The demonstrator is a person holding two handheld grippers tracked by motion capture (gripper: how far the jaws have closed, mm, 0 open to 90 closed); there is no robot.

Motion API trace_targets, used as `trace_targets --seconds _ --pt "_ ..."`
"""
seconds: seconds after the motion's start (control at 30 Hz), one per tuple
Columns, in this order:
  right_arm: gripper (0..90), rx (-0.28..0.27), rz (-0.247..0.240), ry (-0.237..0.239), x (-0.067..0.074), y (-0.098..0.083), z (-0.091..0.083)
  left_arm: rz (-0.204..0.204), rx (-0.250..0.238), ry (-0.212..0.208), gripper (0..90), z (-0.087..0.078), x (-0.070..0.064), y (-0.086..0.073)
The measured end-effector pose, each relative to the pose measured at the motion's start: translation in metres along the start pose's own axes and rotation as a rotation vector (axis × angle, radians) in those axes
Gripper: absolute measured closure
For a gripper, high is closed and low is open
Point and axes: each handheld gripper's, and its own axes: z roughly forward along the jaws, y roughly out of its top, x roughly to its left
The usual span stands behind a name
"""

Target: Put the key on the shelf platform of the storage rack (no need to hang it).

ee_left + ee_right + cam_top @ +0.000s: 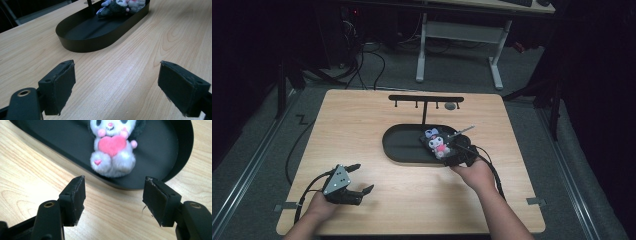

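Observation:
A small plush toy with a white body, a black hood and a pink heart lies in the right end of a black oval tray. My right gripper is at the tray's right front rim, just short of the toy. In the right gripper view its jaws stand open over the wood, with the plush toy inside the tray beyond them. My left gripper rests open at the table's front left, empty. The left gripper view looks across bare wood at the tray and the plush toy.
A black T-shaped rack with small hooks rises from the tray's far side, and a grey object hangs near its right end. A thin metal piece sticks out by the toy. Behind the table are white desk legs and floor cables.

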Motion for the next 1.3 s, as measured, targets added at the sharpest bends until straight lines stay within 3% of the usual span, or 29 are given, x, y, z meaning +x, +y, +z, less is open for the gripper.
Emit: trace_targets --seconds 0.27,0.53,0.7,1.0,1.17,1.2,1.3 --pt "34.3 -0.057 0.015 0.011 0.003 -0.026 -0.002 0.007 0.009 0.004 15.4 0.000 -0.001 0.000" --pt "30.0 -0.157 0.040 0.021 0.004 -0.058 0.001 0.008 0.010 0.007 15.4 0.000 -0.001 0.000" --pt "29.8 -0.222 0.031 -0.004 0.005 -0.080 0.001 0.008 0.010 0.011 15.4 0.000 -0.002 0.000" --pt "26.8 -0.397 0.101 0.030 0.011 -0.129 -0.004 0.003 0.011 0.016 15.4 0.000 -0.002 0.000" --pt "23.4 -0.558 0.119 -0.005 0.012 -0.151 -0.019 0.008 0.016 0.020 15.4 0.001 -0.002 0.000" --pt "23.0 -0.582 0.127 -0.030 0.008 -0.153 -0.021 0.008 0.016 0.022 15.4 0.001 -0.002 0.000" --pt "22.6 -0.582 0.146 -0.035 0.005 -0.156 -0.021 0.009 0.019 0.024 15.4 0.001 -0.003 0.001"
